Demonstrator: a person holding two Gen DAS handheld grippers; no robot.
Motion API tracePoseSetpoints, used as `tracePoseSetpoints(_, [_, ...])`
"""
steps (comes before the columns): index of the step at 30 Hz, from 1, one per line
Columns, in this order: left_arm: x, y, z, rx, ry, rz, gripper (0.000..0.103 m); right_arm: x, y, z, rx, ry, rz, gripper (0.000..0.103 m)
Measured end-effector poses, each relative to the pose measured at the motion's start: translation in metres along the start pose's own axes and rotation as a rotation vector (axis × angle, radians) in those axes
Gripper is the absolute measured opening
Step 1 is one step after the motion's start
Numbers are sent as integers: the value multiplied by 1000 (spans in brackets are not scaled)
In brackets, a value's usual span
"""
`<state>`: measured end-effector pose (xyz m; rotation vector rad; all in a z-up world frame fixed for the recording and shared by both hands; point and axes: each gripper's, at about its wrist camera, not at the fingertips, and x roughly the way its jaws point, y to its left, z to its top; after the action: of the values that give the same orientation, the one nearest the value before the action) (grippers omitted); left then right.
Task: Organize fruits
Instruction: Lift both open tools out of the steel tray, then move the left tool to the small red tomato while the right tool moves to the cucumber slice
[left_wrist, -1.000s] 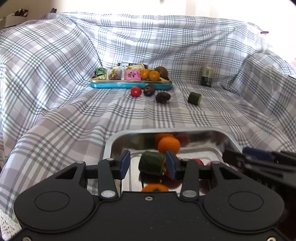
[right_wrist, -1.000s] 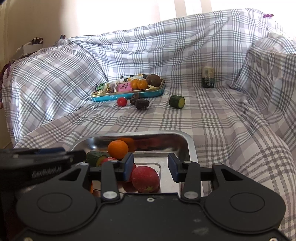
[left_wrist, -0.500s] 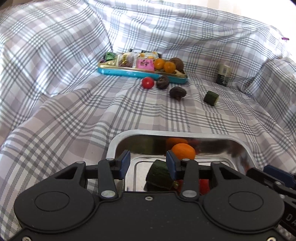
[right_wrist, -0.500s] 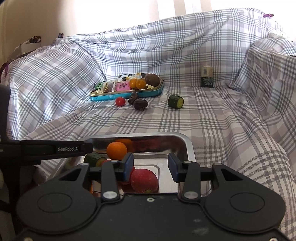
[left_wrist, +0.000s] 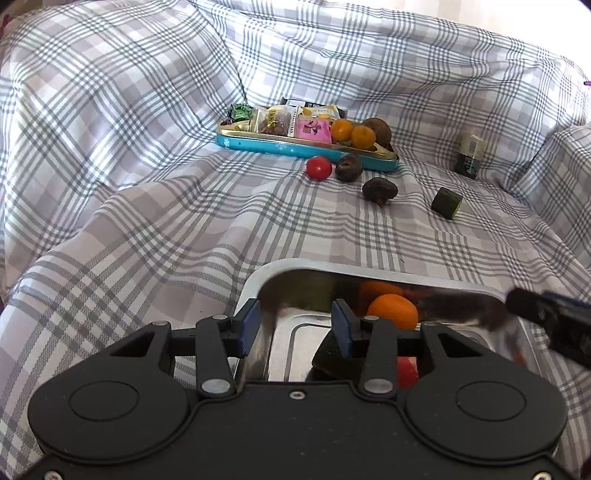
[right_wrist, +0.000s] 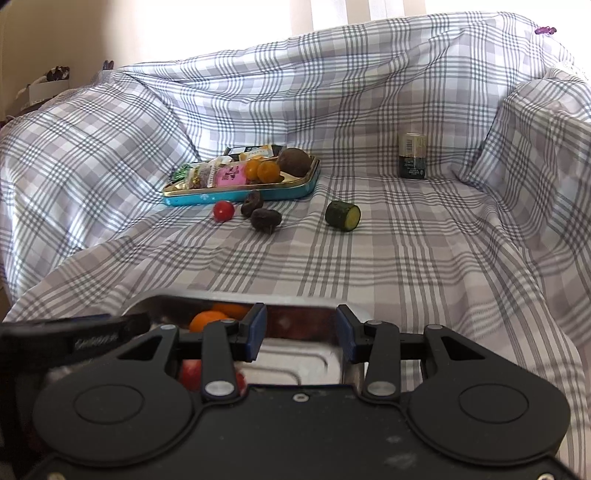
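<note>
A steel tray (left_wrist: 369, 267) lies close in front on the checked cloth. It holds an orange (left_wrist: 393, 312), a green zucchini piece (left_wrist: 328, 360) and a red fruit (left_wrist: 406, 371). My left gripper (left_wrist: 295, 329) is open over the tray's left rim, nothing between its pads. My right gripper (right_wrist: 301, 328) is open over the tray's (right_wrist: 221, 295) right part, also with nothing in it. Farther out on the cloth lie a cherry tomato (left_wrist: 318, 167), two dark brown fruits (left_wrist: 348, 168) and a second zucchini piece (left_wrist: 447, 202).
A blue tin tray (left_wrist: 280, 147) at the back holds snack packets, two small oranges and a brown fruit. A dark jar (right_wrist: 412, 156) stands at the back right. The cloth rises in folds at the left, back and right.
My left gripper shifted left, so the zucchini piece once between its fingers now sits behind the right finger. My right gripper moved right; the red fruit is now behind its left finger.
</note>
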<state>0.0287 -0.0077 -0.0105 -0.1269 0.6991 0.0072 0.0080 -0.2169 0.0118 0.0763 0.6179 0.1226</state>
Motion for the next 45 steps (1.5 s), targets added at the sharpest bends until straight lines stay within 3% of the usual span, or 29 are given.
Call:
tracePoseSetpoints(6, [2, -4, 5, 54, 63, -18, 50, 32, -4, 16, 16, 18, -10, 44])
tracePoseSetpoints(16, [16, -8, 32, 79, 74, -53, 50, 66, -5, 26, 18, 48, -5, 44])
tracePoseSetpoints(25, [40, -21, 66, 150, 29, -73, 50, 86, -2, 41, -7, 55, -6, 44])
tracePoseSetpoints(34, [68, -30, 102, 213, -29, -71, 50, 109, 0, 73, -53, 6, -14, 44])
tracePoseSetpoints(45, [115, -34, 129, 250, -74, -26, 50, 151, -9, 100, -28, -31, -64, 44])
